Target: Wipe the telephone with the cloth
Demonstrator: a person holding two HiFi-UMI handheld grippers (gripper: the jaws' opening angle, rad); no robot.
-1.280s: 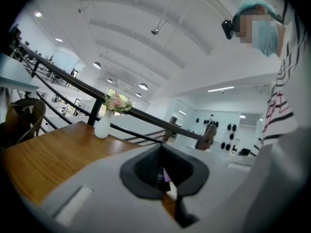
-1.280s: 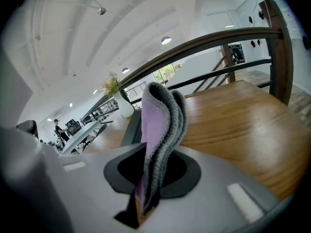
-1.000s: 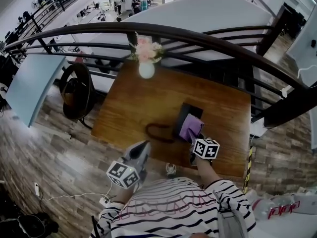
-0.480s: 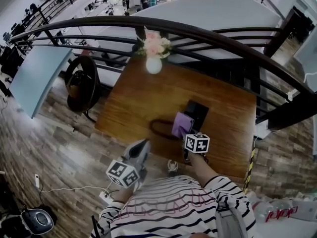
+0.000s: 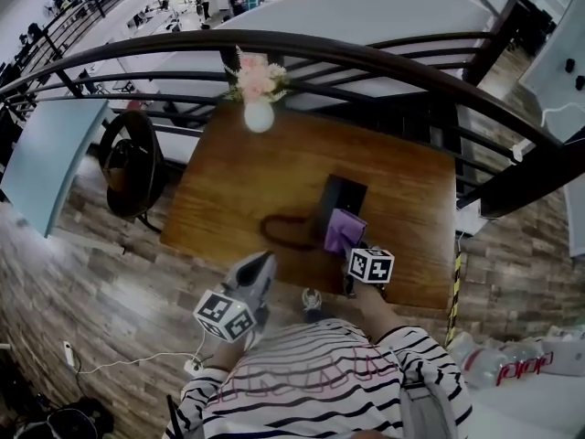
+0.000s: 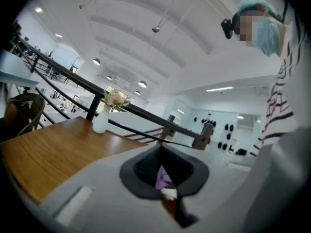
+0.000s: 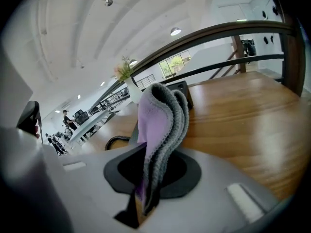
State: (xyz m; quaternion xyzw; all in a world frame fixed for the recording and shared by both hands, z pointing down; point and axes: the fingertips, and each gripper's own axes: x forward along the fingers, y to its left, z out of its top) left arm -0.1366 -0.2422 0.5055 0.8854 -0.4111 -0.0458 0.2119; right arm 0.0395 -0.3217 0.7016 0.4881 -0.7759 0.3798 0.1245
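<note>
Purple cloth (image 5: 345, 231) lay on the near end of the black telephone (image 5: 340, 198), pinched tight in the right gripper (image 5: 356, 248). Left of the telephone, past its coiled cord (image 5: 283, 233), the left gripper (image 5: 259, 271) hung clenched and empty.

My cloth (image 7: 160, 120) is soft, nubbly fabric; on the smooth, glossy wooden table (image 5: 238, 190) the telephone (image 5: 343, 195) looks matt plastic.
</note>
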